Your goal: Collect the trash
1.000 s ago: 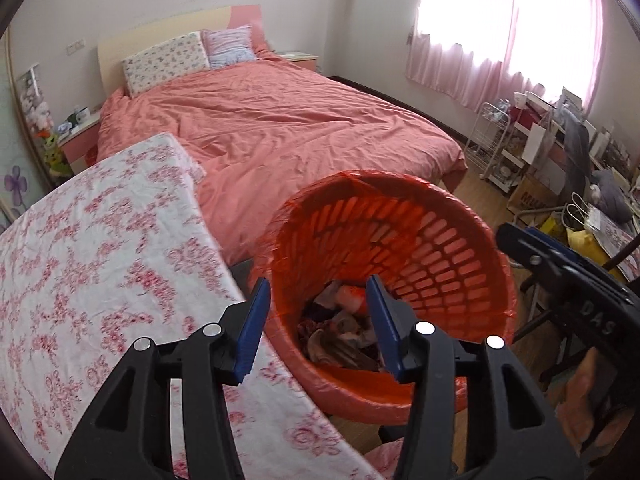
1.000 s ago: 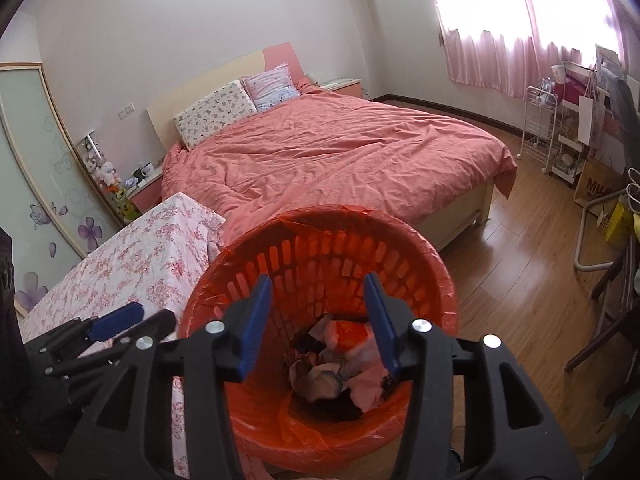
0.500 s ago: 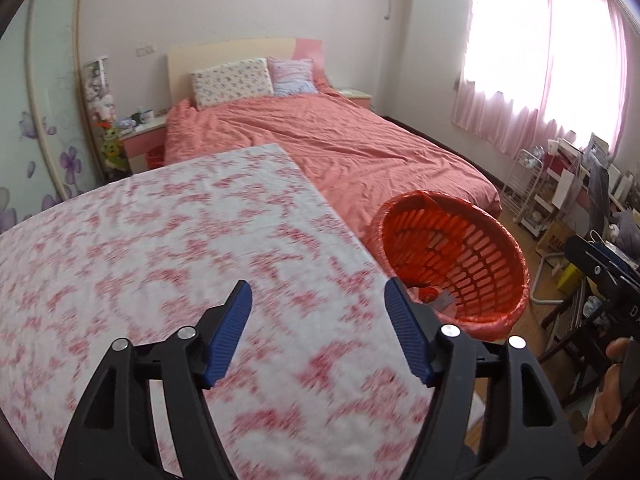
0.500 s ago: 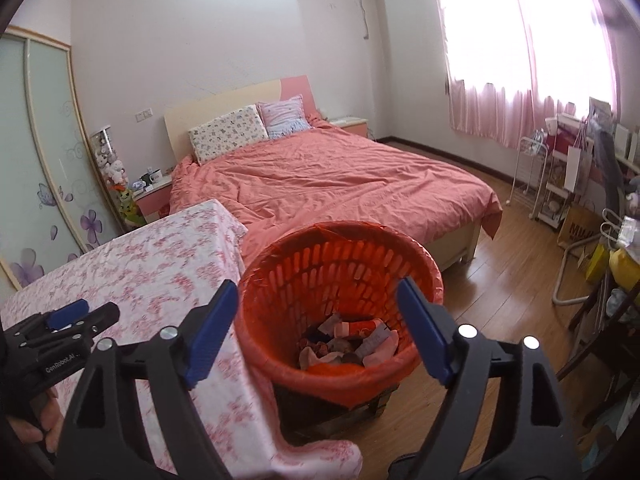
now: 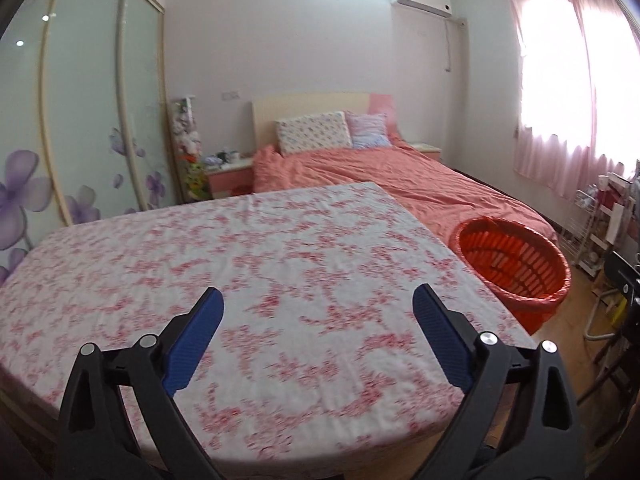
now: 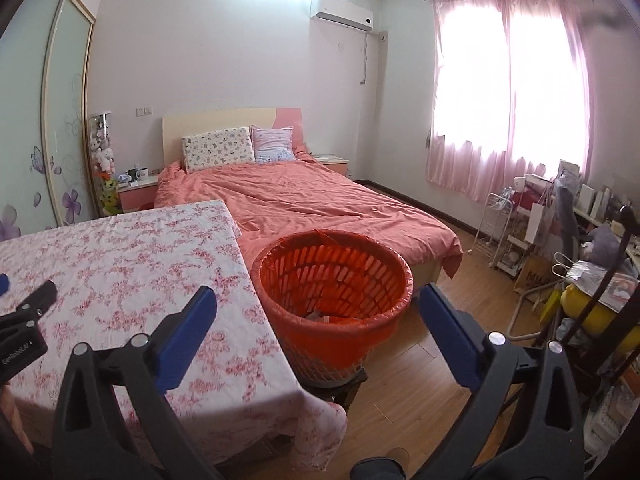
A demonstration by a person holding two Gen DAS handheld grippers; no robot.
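Observation:
The orange slatted basket (image 6: 336, 276) with an orange liner stands on a low stand on the floor, beside the table's right edge. A few scraps of trash (image 6: 320, 315) show at its bottom. My right gripper (image 6: 317, 292) points at the basket from behind and above; its jaws are opening wide, with nothing between them. My left gripper (image 5: 316, 294) hovers over the floral tablecloth (image 5: 240, 260), jaws also opening and empty. In the left wrist view the basket (image 5: 516, 264) lies to the far right. In the right wrist view the left gripper (image 6: 26, 285) shows at the left edge.
A bed with a salmon cover (image 6: 320, 204) lies behind the table and basket. A white wire rack (image 6: 500, 232) and piled bags (image 6: 592, 312) crowd the right side. Wood floor (image 6: 420, 380) lies right of the basket. Sliding wardrobe doors (image 5: 80, 120) stand on the left.
Both grippers drew back and up from over the basket and spread their jaws wide. The left one swung left, so the table now fills its view.

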